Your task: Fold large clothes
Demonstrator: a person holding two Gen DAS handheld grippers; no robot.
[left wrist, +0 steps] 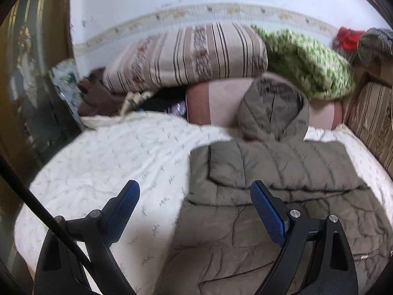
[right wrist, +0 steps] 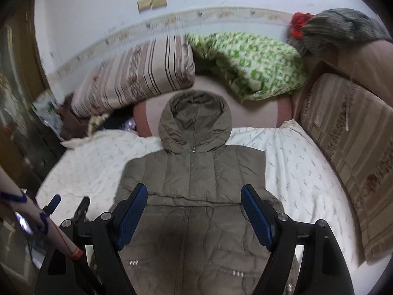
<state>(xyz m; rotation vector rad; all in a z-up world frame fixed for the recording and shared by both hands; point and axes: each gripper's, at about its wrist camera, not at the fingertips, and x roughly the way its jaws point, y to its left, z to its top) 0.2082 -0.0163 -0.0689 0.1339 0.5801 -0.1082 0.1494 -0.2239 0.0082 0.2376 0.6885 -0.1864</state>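
A grey-brown hooded puffer jacket [right wrist: 194, 179] lies front up on the white bedsheet [right wrist: 86, 172], hood toward the pillows, with both sleeves folded in over the chest. It also shows in the left wrist view [left wrist: 282, 172]. My left gripper [left wrist: 195, 191] is open and empty above the jacket's left edge and the sheet [left wrist: 110, 162]. My right gripper [right wrist: 194, 196] is open and empty above the jacket's middle. The left gripper's fingertips [right wrist: 55, 202] show at the lower left of the right wrist view.
A striped pillow [right wrist: 137, 76], a green patterned quilt [right wrist: 248, 64] and a pink bolster [right wrist: 253, 113] are piled at the head of the bed. A striped cushion [right wrist: 351, 152] lines the right side. Dark furniture [left wrist: 29, 98] stands to the left.
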